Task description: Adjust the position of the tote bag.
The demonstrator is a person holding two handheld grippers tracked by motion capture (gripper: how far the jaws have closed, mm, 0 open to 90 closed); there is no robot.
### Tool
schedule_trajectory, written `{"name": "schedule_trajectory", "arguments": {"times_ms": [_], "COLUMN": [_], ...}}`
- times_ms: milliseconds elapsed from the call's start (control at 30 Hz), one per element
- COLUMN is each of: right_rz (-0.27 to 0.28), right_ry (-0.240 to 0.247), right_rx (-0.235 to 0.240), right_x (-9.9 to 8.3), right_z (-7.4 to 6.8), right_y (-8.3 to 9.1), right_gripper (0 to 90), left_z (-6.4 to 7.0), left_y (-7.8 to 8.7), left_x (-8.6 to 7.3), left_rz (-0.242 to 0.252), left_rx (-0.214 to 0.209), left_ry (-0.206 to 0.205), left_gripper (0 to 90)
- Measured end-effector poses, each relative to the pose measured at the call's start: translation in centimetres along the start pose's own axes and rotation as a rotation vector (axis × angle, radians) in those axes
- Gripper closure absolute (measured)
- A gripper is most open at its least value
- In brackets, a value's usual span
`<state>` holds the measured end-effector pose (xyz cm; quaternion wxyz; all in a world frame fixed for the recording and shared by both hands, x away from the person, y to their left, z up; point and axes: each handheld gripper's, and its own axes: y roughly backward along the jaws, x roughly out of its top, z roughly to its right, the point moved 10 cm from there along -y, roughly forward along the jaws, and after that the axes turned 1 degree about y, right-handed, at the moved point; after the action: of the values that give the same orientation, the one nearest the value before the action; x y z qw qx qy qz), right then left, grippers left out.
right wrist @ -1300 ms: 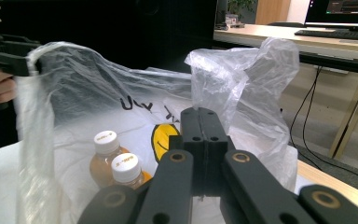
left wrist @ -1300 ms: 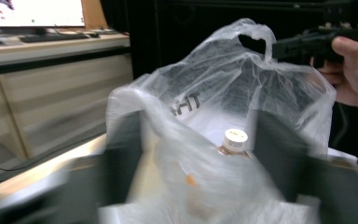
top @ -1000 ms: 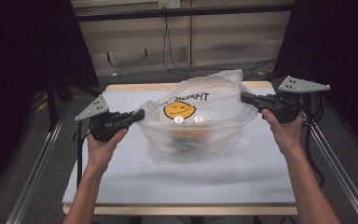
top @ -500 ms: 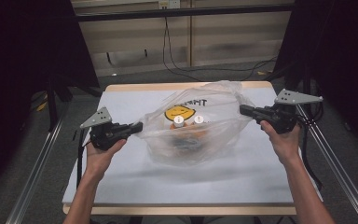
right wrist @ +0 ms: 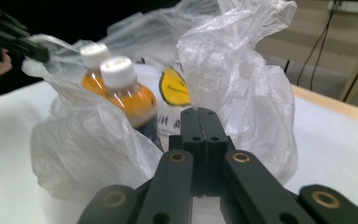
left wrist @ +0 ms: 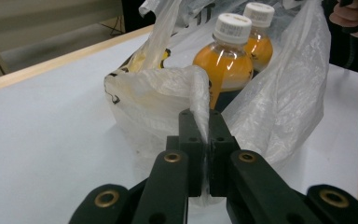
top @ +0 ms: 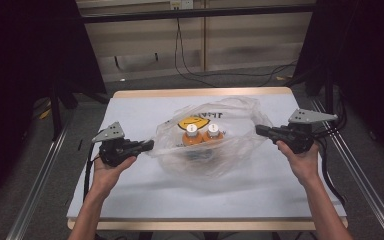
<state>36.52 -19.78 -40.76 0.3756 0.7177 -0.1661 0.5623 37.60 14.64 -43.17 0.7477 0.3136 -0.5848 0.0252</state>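
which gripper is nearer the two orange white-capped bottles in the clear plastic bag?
Left, narrowly. The left gripper pinches the clear plastic bag just left of the bottles; the right gripper is at the bag's right edge, slightly farther.

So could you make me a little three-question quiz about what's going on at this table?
1. True or false: the left gripper is shut on the plastic bag.
2. How many white-capped orange bottles stand in the bag?
3. The yellow smiley print is on: A) the bag, B) the table, C) a bottle cap.

Key: 1 true: its jaws pinch a fold of the bag. 2 two. 3 A. The right gripper has its jaws together at the bag's other edge, though whether film sits between them is unclear.
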Motion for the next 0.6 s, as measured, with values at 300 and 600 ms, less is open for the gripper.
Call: {"name": "schedule_trajectory", "arguments": {"times_ms": [300, 600], "right_rz": [-0.075, -0.155], "right_ry": [-0.025, -0.027], "right_rx": [-0.019, -0.017], "right_x": [-2.8, -5.1], "right_z": [1.0, 1.2], "right_y": [-0.4, -1.6], "right_gripper": [90.0, 90.0], "left_z": [-0.6, -1.2], "left_y": [-0.7, -1.4], "left_x": [-1.7, -3.3], "left_rz": [-0.055, -0.095], "left_rx": [-0.007, 0.008], "left_ry": [0.011, 0.027], "left_gripper": [88.2, 88.3]}}
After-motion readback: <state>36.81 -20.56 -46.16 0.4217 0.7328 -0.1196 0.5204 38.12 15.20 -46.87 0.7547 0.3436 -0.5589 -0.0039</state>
